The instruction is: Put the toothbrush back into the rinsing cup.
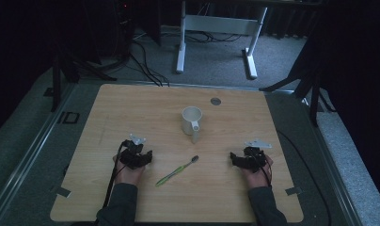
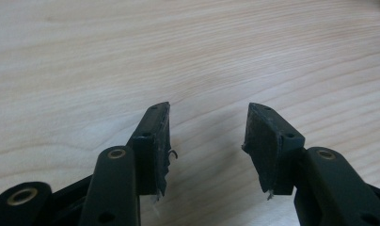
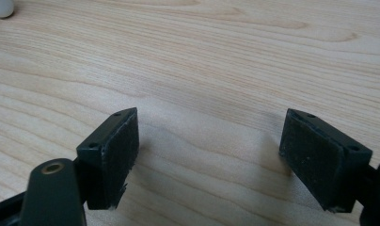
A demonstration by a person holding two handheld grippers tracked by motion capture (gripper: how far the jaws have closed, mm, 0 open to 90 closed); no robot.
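white mug (image 1: 192, 119) mid-table, green toothbrush (image 1: 177, 171) nearer, left hand-held gripper (image 1: 136, 154) and right hand-held gripper (image 1: 248, 158) well apart on wooden table (image 1: 131, 103)

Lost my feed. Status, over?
Left gripper open, right gripper open, both empty. White ceramic mug upright mid-table. Green toothbrush lying flat between grippers. Nothing obstructing.

Three cameras, one wooden table (image 1: 131, 197)

High view overhead, facing twelve o'clock; gripper views close, skimming bare tabletop, white mug (image 1: 192, 121) edging each frame's upper corner.
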